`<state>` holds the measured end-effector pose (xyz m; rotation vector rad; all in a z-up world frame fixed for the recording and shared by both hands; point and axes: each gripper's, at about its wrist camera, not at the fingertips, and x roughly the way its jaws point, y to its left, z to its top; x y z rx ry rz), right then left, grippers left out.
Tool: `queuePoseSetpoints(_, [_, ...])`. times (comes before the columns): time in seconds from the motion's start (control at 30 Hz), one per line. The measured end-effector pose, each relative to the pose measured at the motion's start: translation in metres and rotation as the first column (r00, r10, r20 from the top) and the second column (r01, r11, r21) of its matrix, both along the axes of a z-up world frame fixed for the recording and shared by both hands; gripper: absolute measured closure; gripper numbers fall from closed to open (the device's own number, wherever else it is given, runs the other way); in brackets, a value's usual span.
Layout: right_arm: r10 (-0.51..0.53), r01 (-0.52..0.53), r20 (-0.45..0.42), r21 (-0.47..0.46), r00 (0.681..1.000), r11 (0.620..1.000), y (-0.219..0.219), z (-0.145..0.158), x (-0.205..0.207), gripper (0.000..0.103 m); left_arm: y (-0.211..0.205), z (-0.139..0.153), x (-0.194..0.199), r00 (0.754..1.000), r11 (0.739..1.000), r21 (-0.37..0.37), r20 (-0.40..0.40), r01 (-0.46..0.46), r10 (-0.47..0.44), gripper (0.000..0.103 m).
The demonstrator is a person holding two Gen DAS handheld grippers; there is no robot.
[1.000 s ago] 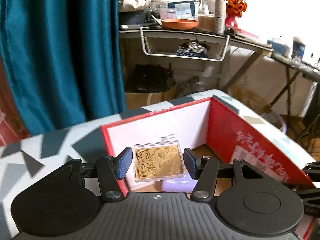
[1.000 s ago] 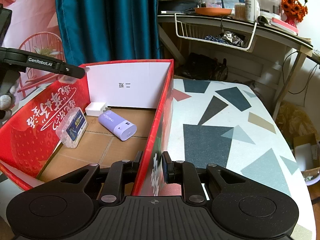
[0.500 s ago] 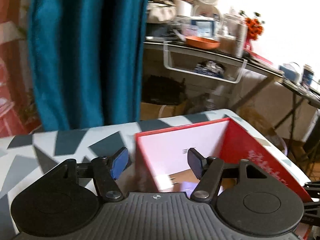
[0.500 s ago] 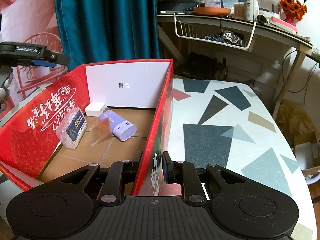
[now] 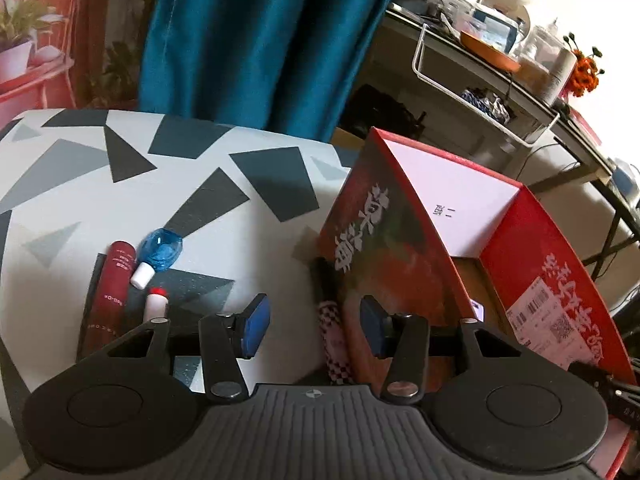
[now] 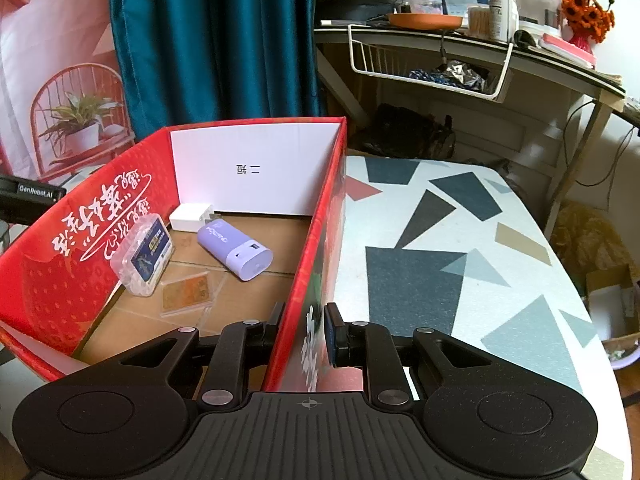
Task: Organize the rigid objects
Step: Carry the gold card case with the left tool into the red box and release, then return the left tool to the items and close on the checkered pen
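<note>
A red cardboard box [image 6: 96, 216] stands on the patterned table; it also shows in the left wrist view [image 5: 384, 224]. Inside lie a gold card in a clear case [image 6: 187, 292], a purple power bank [image 6: 236, 248], a white charger [image 6: 190, 218] and a clear plastic case [image 6: 146, 254]. My right gripper [image 6: 303, 334] is shut on the box's right wall. My left gripper [image 5: 314, 326] is open and empty, over the table just left of the box. Left of it lie a dark red tube [image 5: 114, 280], a blue bottle [image 5: 160, 248] and a small white tube with a red tip [image 5: 155, 304].
A checkered item [image 5: 334, 344] lies against the box's outer left wall. A teal curtain [image 6: 212, 40] hangs behind the table. A cluttered desk with a wire basket [image 6: 428, 64] stands at the back right. The table's right edge [image 6: 592, 320] curves near a cardboard carton on the floor.
My left gripper has let the gold card drop into the box and swung left, out over the table. The card now lies on the box floor. My right gripper has not moved.
</note>
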<state>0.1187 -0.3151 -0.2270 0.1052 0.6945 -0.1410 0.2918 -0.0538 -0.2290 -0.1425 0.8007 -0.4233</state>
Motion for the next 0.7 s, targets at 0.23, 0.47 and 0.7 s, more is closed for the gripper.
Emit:
queuePoseSetpoints(0.23, [0.001,-0.001,-0.002,0.0,1.0,1.0,0.0,0.0,0.0,0.085,0.002,-0.003,-0.001,1.0,1.0,-0.008,-0.015,-0.011,0.011,0.053])
queuePoseSetpoints(0.47, [-0.014,0.014,0.0,-0.008,1.0,1.0,-0.003,0.001,-0.003,0.085,-0.001,-0.005,0.0,1.0,1.0,-0.026,-0.023,-0.005,0.004,0.056])
queuePoseSetpoints(0.7, [-0.024,0.024,0.002,-0.009,1.0,1.0,-0.007,0.003,-0.009,0.085,-0.002,-0.018,0.013,0.996,0.997,-0.071,-0.081,0.023,-0.028,0.054])
